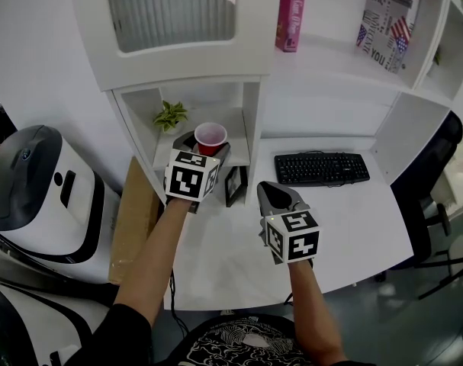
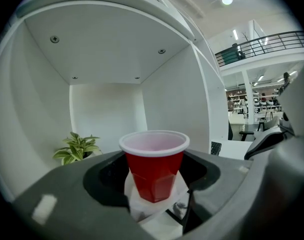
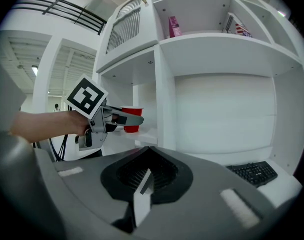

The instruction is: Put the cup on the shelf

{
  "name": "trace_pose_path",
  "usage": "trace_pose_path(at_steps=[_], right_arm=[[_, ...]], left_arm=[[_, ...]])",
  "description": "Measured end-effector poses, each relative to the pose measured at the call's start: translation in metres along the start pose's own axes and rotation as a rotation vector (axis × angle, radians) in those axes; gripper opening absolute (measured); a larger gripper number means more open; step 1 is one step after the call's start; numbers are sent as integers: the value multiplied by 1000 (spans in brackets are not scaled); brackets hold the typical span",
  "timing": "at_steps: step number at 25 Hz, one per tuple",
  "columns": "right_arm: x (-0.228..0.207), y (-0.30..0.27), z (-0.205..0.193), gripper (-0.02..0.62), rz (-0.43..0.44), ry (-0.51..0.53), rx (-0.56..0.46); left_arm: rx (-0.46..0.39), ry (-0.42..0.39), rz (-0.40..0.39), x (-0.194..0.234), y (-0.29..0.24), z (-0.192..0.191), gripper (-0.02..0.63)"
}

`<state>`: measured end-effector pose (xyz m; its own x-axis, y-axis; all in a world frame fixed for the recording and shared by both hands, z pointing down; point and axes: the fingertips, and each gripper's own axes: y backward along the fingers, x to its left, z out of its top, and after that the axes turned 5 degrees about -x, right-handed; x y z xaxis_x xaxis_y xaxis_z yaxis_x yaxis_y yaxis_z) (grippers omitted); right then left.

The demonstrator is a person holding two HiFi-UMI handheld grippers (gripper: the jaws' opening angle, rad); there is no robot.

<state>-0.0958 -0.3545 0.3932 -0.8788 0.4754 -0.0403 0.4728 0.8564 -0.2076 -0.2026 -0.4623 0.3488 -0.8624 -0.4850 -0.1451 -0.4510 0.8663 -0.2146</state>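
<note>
Your left claw (image 1: 210, 149) grips the red cup (image 1: 210, 136) inside the shelf (image 1: 239, 157), near its front edge. The little plant (image 1: 170, 115) sits well back. Your right claw (image 3: 141, 184) is closed and empty.

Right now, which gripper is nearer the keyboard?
Right. The right gripper hovers over the desk just left of the keyboard, jaws together and empty. The left gripper is farther left, in the shelf, shut on the cup.
</note>
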Motion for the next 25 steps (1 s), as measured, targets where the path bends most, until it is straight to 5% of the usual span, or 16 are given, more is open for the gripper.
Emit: trace_pose_path(at_steps=[25], right_arm=[[2,16,2,23,27,-8,-5]], left_arm=[[17,55,34,-6,38,-13,326]])
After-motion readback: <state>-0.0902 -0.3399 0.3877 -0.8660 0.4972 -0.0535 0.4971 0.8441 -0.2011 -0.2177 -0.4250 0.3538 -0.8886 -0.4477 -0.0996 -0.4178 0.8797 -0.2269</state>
